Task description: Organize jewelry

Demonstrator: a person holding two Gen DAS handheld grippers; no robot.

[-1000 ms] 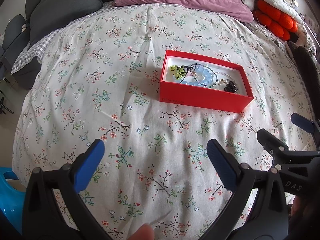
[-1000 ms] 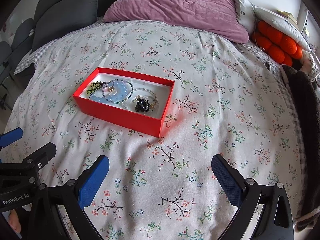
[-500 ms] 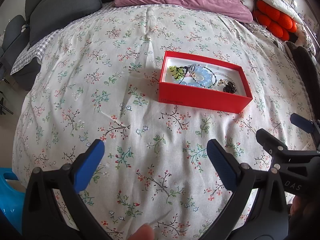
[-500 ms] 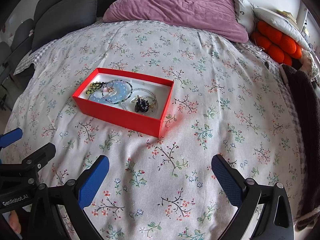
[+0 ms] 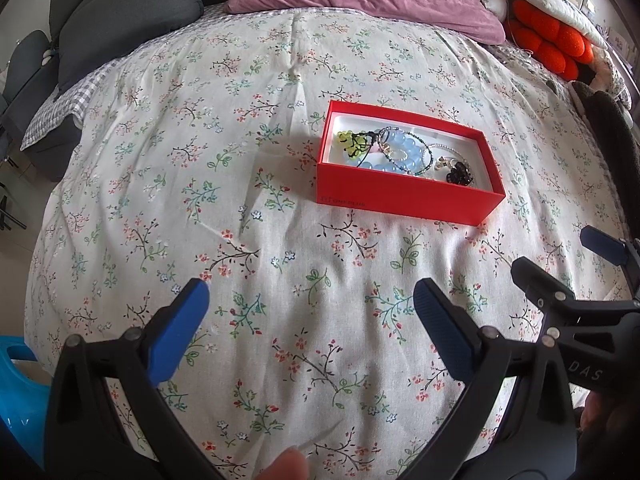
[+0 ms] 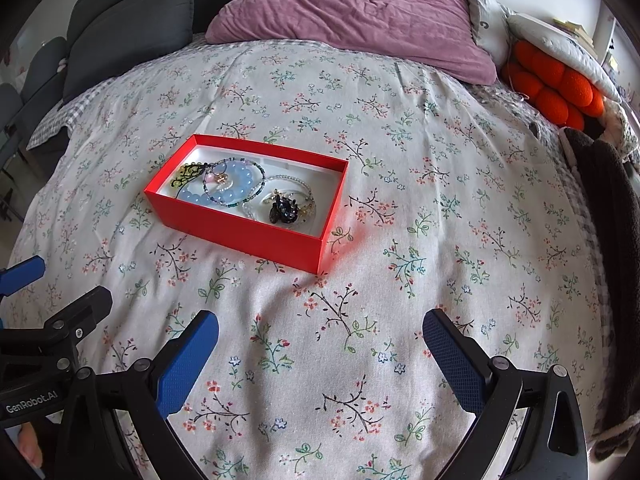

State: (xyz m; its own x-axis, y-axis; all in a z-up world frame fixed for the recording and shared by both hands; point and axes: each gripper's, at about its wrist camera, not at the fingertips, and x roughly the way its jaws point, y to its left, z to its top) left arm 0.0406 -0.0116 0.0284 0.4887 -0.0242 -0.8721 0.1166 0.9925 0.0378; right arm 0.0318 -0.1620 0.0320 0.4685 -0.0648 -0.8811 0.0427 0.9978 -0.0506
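Floral bedding (image 5: 280,340) covers the bed we are working over, with a purple pillow (image 6: 352,12) and dark cushions (image 5: 120,12) at the far end. We hold the left gripper (image 5: 311,307) and the right gripper (image 6: 321,340) low over the near part of the cover, side by side, each with its blue pads spread wide and nothing between them.

Well ahead of both sits the red box (image 6: 256,236), lidless, and all the jewelry we can see lies inside it: a light blue bead bracelet (image 6: 236,184), a yellow-green piece (image 5: 352,142) at one end, thin beaded strands, and a small black piece (image 6: 285,210) toward the other end. No jewelry shows on the bedding itself.

We judge this fits two stages: pieces gathered in the box with the sorting over, or a jumbled box waiting to be untangled. Either way, nothing is in our grasp.
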